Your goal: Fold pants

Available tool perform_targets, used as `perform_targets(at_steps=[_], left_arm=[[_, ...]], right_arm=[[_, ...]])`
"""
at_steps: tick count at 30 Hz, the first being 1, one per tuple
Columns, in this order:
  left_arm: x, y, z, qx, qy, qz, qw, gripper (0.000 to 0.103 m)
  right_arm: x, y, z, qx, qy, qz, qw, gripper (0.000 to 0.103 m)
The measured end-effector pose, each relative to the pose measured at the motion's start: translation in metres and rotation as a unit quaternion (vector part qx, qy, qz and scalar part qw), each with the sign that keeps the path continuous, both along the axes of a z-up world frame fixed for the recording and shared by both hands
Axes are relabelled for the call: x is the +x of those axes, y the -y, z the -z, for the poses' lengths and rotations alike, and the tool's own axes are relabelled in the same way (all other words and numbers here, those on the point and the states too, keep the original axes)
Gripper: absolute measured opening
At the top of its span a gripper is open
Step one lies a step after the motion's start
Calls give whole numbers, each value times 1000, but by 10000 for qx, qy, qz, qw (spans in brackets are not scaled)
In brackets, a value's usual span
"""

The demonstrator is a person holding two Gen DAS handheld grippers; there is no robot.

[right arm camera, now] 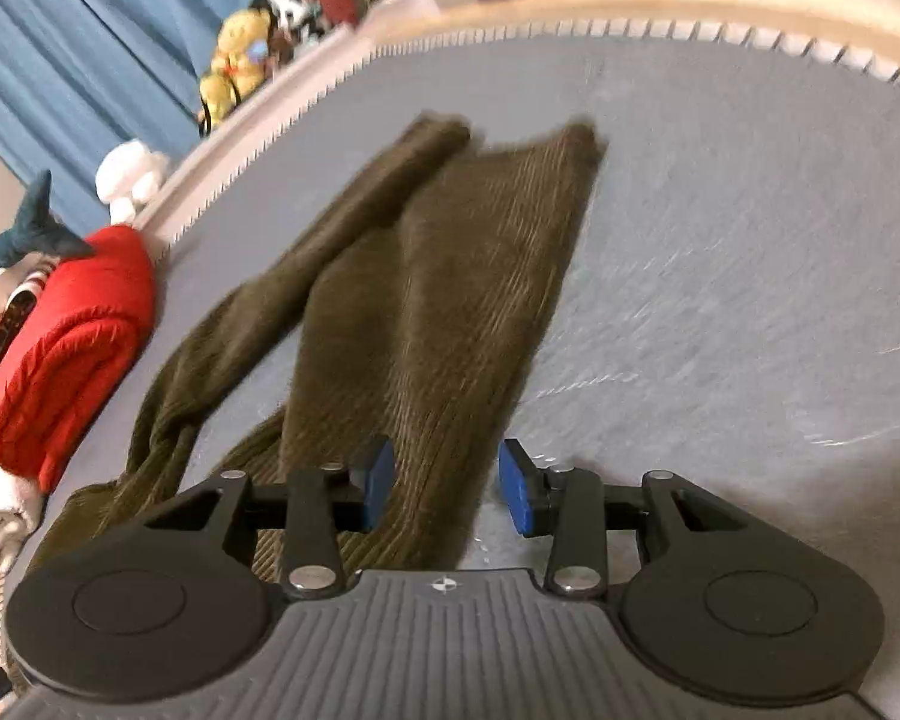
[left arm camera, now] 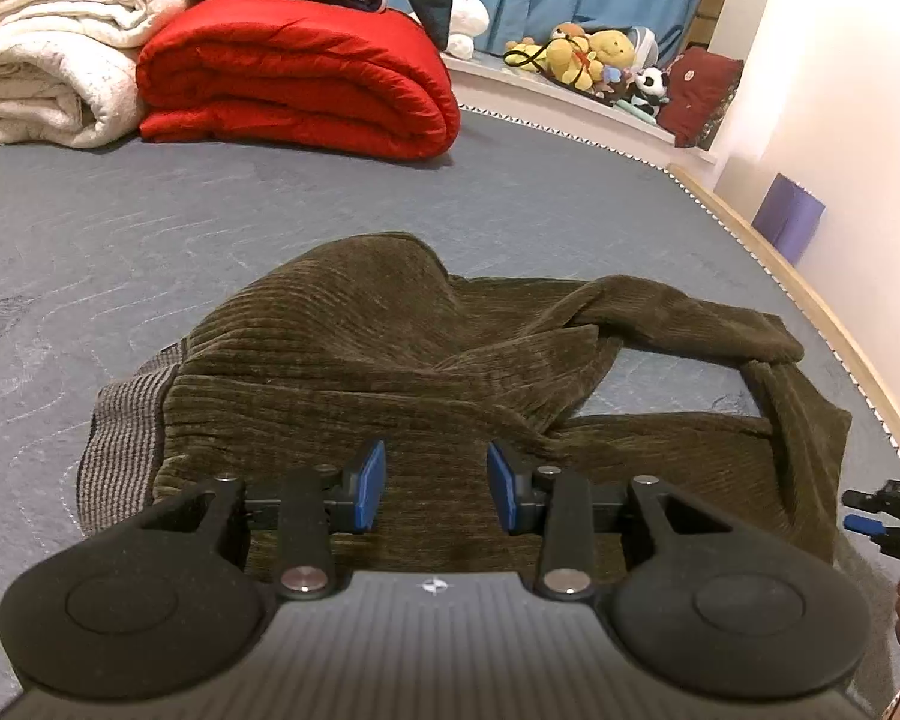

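Observation:
Olive-brown corduroy pants (left arm camera: 390,360) lie crumpled on the grey mattress (left arm camera: 150,228), with a grey striped waistband (left arm camera: 120,426) at the left. My left gripper (left arm camera: 436,483) is open and empty, just above the pants near the waist. In the right wrist view the two pant legs (right arm camera: 438,300) stretch away across the mattress (right arm camera: 720,240), their cuffs far off. My right gripper (right arm camera: 447,489) is open and empty over the near part of the right leg. The right gripper also shows at the left wrist view's right edge (left arm camera: 882,516).
A folded red quilt (left arm camera: 300,78) and white blankets (left arm camera: 48,60) sit at the far side of the mattress. Stuffed toys (left arm camera: 588,54) line a ledge before blue curtains. The bed's wooden edge (left arm camera: 810,294) runs along the right, with a purple box (left arm camera: 789,216) beyond it.

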State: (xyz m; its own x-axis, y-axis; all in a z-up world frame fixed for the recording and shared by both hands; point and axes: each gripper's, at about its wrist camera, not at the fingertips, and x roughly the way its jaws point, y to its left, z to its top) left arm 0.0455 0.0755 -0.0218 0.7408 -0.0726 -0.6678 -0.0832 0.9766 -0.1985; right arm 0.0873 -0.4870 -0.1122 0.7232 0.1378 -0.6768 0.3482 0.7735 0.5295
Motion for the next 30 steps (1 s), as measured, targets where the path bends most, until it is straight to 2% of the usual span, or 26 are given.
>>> perform_targets(at_steps=[3, 6, 7, 8, 9, 12, 15, 18, 21, 25, 27, 30], left_arm=[[0, -5, 1, 16, -38, -7, 10000, 42], [-1, -10, 1, 16, -59, -40, 10000, 42], [-1, -11, 1, 14, -63, -39, 10000, 42], [-1, -11, 1, 18, -59, -38, 10000, 42], [-2, -11, 1, 15, -55, -37, 10000, 42], [-2, -10, 1, -28, -36, -3, 10000, 42], [-3, -7, 1, -39, -28, 52, 10000, 42], [-3, -4, 2, -60, -48, 113, 9999, 42], [-2, -1, 3, -115, -68, 168, 9998, 42], [0, 5, 4, -141, -100, 246, 9995, 42], [1, 8, 5, -125, -106, 276, 9995, 42], [2, 9, 7, -109, -112, 263, 9995, 42]], right_arm=[[23, -5, 17, -279, -329, -3, 9991, 42], [34, -12, 22, -516, -271, -67, 9983, 42], [37, -15, 21, -548, -239, -128, 9981, 35], [38, -18, 17, -522, -194, -162, 9983, 20], [38, -18, 15, -507, -126, -154, 9985, 13], [30, -17, 2, -562, 169, -14, 9983, 10], [4, -22, -24, -997, 311, 257, 9942, 7], [-33, -43, -52, -1550, 202, 357, 9871, 6], [-68, -62, -68, -1608, 109, 184, 9868, 6], [-83, -74, -73, -1509, -31, -288, 9881, 8], [-91, -64, -79, -1318, 36, -33, 9913, 9], [-101, -36, -97, -1198, 300, 706, 9898, 15]])
